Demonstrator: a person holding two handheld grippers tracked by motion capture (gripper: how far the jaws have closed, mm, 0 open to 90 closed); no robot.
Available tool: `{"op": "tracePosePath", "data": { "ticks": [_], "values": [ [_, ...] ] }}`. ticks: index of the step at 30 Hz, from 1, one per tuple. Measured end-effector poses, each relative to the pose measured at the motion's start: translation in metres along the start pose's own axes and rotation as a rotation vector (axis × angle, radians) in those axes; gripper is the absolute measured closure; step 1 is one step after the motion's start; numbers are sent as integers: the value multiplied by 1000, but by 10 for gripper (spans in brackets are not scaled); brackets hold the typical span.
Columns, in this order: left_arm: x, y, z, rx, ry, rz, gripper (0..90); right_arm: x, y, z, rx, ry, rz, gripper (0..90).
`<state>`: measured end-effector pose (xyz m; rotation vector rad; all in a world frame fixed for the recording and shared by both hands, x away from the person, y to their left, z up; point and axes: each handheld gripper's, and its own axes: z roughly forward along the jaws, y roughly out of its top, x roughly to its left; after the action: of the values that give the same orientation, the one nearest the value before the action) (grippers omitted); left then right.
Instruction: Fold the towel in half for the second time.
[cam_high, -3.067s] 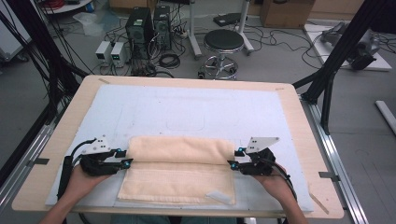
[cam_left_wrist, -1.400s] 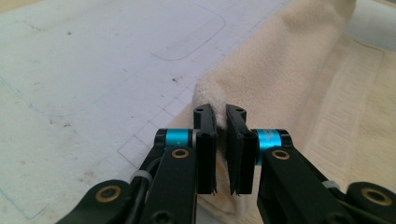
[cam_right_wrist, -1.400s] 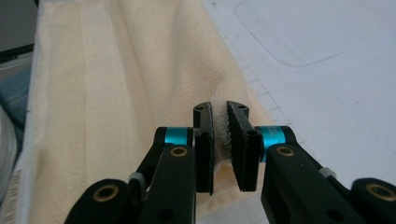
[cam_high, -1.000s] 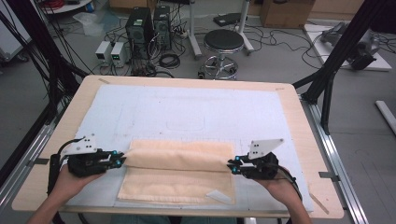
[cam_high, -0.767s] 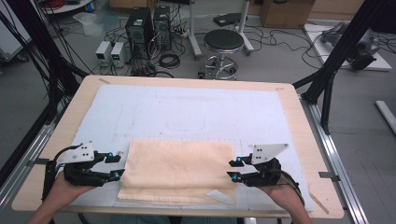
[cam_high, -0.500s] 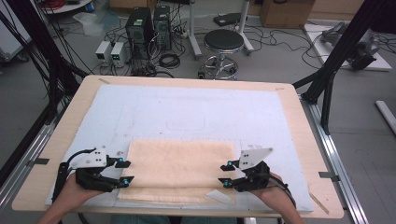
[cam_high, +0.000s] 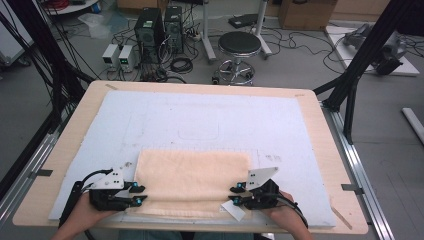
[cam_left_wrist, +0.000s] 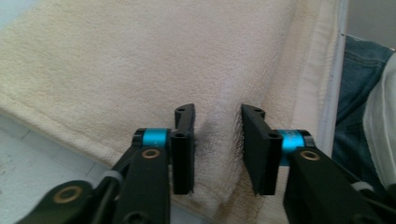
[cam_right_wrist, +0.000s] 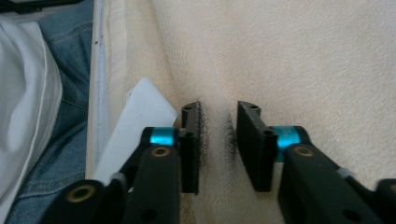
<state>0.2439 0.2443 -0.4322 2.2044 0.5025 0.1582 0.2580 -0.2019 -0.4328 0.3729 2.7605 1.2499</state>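
A cream towel (cam_high: 192, 180) lies folded flat on the near part of the white mat. My left gripper (cam_high: 140, 194) is at the towel's near left edge and my right gripper (cam_high: 235, 195) at its near right edge. In the left gripper view the black jaws (cam_left_wrist: 217, 116) have just been closing and pinch a raised ridge of towel (cam_left_wrist: 140, 56) between them. In the right gripper view the jaws (cam_right_wrist: 218, 114) have just been closing too and squeeze a ridge of the towel (cam_right_wrist: 303, 51).
The white mat (cam_high: 200, 115) covers a wooden table (cam_high: 330, 165). A white paper slip (cam_high: 235, 212) pokes out under the towel's near right corner. A stool (cam_high: 240, 47) and computer cases (cam_high: 157, 27) stand on the floor beyond. The person's jeans (cam_right_wrist: 60, 154) are close to the table's near edge.
The raised towel fold came toward the near edge and was laid flat. Both grippers let go, moved nearer and lower, and closed on the towel's near edge.
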Motion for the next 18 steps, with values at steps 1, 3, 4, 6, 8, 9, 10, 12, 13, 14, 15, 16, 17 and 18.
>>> {"op": "tracePosePath", "data": {
  "ticks": [1, 3, 4, 6, 8, 9, 10, 12, 13, 14, 15, 16, 17, 18],
  "values": [
    [0, 1, 0, 3, 7, -5, 729, 0, 1, 0, -2, 0, 8, 778],
    [-1, 2, -1, 3, 26, -11, 771, -1, 2, -1, -2, -9, 53, 796],
    [-2, 3, -1, 1, 34, -9, 780, 0, 3, -1, -1, -11, 67, 807],
    [-5, 3, -2, -1, 49, 5, 804, 1, 3, -2, -8, -25, 75, 819],
    [-6, 2, -3, -12, 49, -8, 814, 1, 2, -2, -24, -19, 87, 822],
    [-6, 2, -5, -18, 48, -13, 817, 1, 2, -3, -27, -12, 93, 823],
    [-6, 2, -7, -21, 47, -12, 819, 2, 2, -4, -37, -8, 94, 823],
    [-7, 3, -12, -40, 50, -14, 821, 4, 3, -8, -60, 8, 101, 825],
    [-9, 3, -16, -47, 50, -11, 821, 6, 4, -11, -69, 7, 96, 825],
    [-10, 5, -19, -61, 55, -7, 821, 7, 6, -14, -78, 10, 87, 826],
    [-11, 6, -24, -73, 59, 0, 821, 10, 9, -17, -89, 15, 83, 826],
    [-12, 8, -29, -86, 58, 1, 821, 12, 12, -20, -96, 13, 70, 827],
    [-13, 9, -32, -94, 60, 5, 821, 14, 16, -23, -99, 21, 62, 826],
    [-15, 9, -35, -95, 57, 10, 821, 16, 19, -25, -104, 24, 48, 827]
  ]
}}
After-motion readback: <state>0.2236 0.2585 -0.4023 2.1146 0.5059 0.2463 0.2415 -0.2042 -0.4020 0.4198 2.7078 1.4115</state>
